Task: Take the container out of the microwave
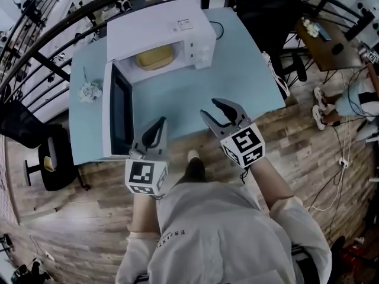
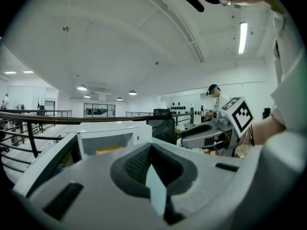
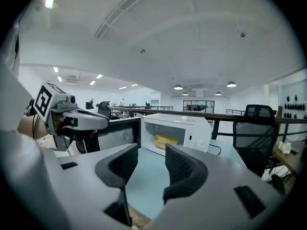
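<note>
A white microwave (image 1: 177, 31) stands at the back of the light-blue table (image 1: 249, 76), its door (image 1: 118, 108) swung wide open to the left. Inside sits a shallow yellow container (image 1: 155, 57), also seen in the left gripper view (image 2: 108, 150) and the right gripper view (image 3: 165, 140). Both grippers hover over the table's front edge, well short of the microwave. My left gripper (image 1: 155, 130) (image 2: 151, 145) is shut on nothing, just in front of the door. My right gripper (image 1: 222, 114) (image 3: 151, 150) is open and empty, pointing at the microwave (image 3: 187, 126).
A small white crumpled thing (image 1: 90, 90) lies on the table left of the door. A black chair (image 1: 260, 5) stands behind the table, and another (image 1: 53, 158) at its left. A railing curves along the far side. A person (image 1: 355, 99) sits at the right by a brown table (image 1: 328, 40).
</note>
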